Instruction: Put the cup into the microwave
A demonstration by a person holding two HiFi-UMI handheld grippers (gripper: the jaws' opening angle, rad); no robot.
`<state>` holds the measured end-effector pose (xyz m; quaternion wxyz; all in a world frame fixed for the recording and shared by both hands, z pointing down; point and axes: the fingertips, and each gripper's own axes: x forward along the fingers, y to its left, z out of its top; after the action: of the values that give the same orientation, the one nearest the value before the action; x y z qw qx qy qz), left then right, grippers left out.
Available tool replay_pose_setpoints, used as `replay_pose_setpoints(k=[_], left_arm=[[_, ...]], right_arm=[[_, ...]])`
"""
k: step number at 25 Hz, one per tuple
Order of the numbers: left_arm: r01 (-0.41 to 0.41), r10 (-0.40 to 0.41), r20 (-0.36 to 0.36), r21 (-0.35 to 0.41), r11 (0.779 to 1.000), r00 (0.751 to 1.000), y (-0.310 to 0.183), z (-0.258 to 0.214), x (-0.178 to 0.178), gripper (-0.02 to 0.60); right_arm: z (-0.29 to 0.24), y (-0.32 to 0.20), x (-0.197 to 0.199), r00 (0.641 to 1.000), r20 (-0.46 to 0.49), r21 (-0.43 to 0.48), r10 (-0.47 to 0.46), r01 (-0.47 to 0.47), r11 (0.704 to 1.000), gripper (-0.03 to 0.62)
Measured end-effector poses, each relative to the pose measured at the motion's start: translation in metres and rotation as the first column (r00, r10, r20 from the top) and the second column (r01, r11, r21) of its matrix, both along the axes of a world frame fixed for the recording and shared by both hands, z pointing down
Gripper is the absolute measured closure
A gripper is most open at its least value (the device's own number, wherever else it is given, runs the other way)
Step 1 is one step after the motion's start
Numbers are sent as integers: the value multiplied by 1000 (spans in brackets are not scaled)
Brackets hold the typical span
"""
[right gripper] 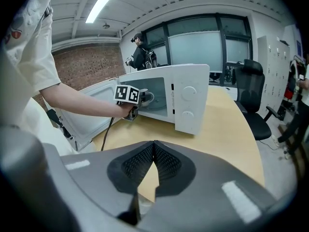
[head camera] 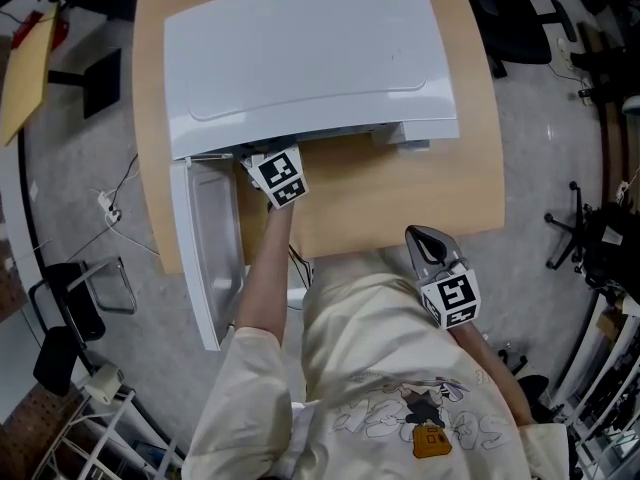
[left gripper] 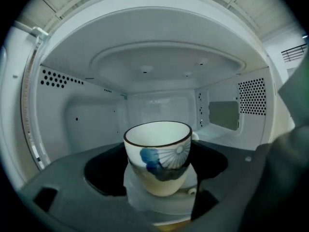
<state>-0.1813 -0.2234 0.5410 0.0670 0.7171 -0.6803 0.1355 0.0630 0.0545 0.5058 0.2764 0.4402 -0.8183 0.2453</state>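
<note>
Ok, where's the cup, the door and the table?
cup (left gripper: 159,161): left gripper view, on its painted side.
door (head camera: 213,238): head view, on its inner face.
table (head camera: 400,206): head view, on bare wood near its front edge.

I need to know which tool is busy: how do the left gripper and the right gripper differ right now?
The left gripper holds the cup between widely spread jaws; the right gripper has its jaws together with nothing in them. The left gripper reaches into the open microwave; the right gripper hangs back at the near edge of the table, beside the person. Both point toward the microwave.
</note>
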Motion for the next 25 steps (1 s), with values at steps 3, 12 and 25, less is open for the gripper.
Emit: replay_pose_setpoints(k=[3, 12, 25], left_arm=[[17, -16, 22, -38, 999, 1000, 11, -2, -1, 139], [-53, 47, -33, -207, 977, 998, 142, -21, 34, 386], [-139, 116, -92, -309, 941, 989, 224, -75, 82, 575]], right_arm=[[-1, -1, -1, 1000, 10, 9, 0, -1, 1000, 588], [-9, -29, -10, 998, 59, 60, -21, 18, 998, 589], [-29, -63, -25, 980, 121, 130, -160, 145, 981, 589]])
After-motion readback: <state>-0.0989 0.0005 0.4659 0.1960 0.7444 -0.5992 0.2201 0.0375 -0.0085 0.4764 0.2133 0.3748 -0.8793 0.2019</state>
